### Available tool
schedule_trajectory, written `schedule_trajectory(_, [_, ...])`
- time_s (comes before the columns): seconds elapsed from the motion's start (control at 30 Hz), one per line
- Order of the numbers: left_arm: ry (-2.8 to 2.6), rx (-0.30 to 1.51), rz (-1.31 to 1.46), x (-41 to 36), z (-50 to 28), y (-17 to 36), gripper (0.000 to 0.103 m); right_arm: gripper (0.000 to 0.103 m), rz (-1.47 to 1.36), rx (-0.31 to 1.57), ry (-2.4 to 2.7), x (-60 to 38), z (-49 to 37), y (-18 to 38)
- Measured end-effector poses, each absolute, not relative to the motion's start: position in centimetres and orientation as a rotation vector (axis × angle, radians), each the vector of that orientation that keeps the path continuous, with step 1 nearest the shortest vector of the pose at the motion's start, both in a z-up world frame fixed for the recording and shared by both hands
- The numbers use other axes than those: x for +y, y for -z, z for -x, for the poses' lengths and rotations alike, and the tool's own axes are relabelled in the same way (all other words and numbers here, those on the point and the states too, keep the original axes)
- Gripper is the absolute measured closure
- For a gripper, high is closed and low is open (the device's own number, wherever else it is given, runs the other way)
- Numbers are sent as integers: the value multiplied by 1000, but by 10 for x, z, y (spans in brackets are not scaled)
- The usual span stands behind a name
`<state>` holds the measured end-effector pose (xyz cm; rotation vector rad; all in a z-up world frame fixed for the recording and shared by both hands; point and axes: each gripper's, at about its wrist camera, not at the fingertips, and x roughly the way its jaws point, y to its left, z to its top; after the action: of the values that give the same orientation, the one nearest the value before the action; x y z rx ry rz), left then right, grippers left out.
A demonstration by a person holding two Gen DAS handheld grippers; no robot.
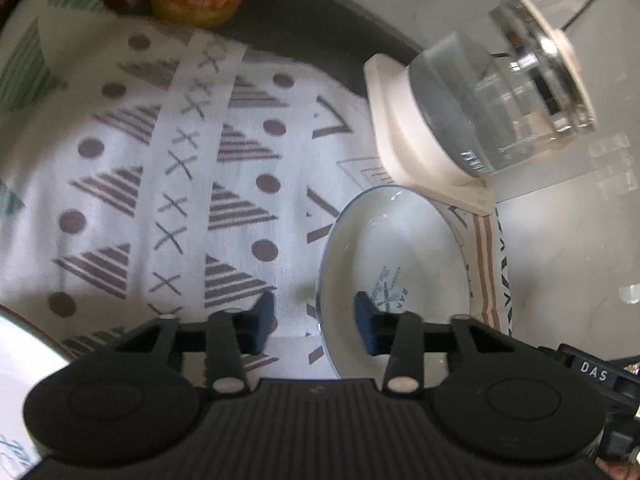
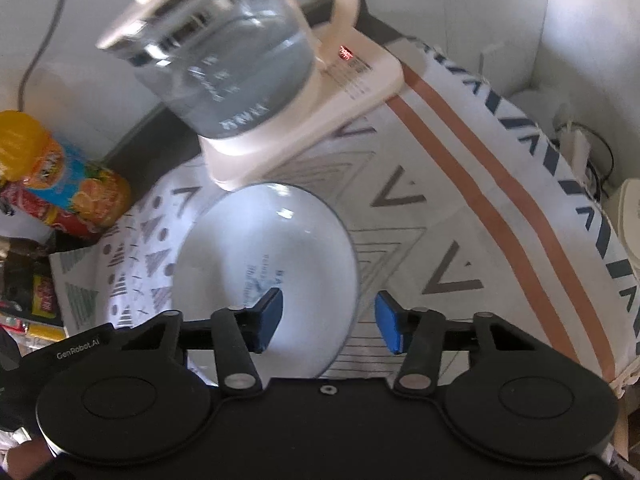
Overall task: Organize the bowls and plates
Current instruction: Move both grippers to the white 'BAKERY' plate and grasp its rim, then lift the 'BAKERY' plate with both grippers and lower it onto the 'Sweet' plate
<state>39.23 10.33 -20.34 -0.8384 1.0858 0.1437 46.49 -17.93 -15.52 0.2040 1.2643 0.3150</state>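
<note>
A white bowl (image 1: 400, 256) with a thin blue rim and blue print inside sits on the patterned cloth; it also shows in the right wrist view (image 2: 272, 248). My left gripper (image 1: 316, 322) is open, its jaws straddling the bowl's left rim, one finger inside the bowl. My right gripper (image 2: 329, 320) is open, its jaws straddling the bowl's right rim, the left finger over the bowl. A second white dish (image 1: 24, 360) with a brown rim shows partly at the lower left of the left wrist view.
A glass kettle (image 1: 504, 100) on a cream base (image 2: 320, 108) stands just behind the bowl. Orange and red snack packets (image 2: 68, 188) lie at the left. The patterned cloth (image 1: 180, 184) covers the counter; a white wall (image 2: 580, 20) is at the right.
</note>
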Motion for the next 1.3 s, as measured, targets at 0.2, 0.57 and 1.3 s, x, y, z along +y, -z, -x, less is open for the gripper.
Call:
schedule_trajectory(0.2, [-150,1104,878,100,-396,219,88,72,-211,1352,-304,-183,-481,180])
schedule_trajectory(0.57, [-126,1100,924,93,-401,227,100,91,-263,1444,-344,-180,-489,210])
schedule_trajectory(1.3, [-134,998,882,130,-357,163,99,96,-264,1258,-455,-152,-447,144])
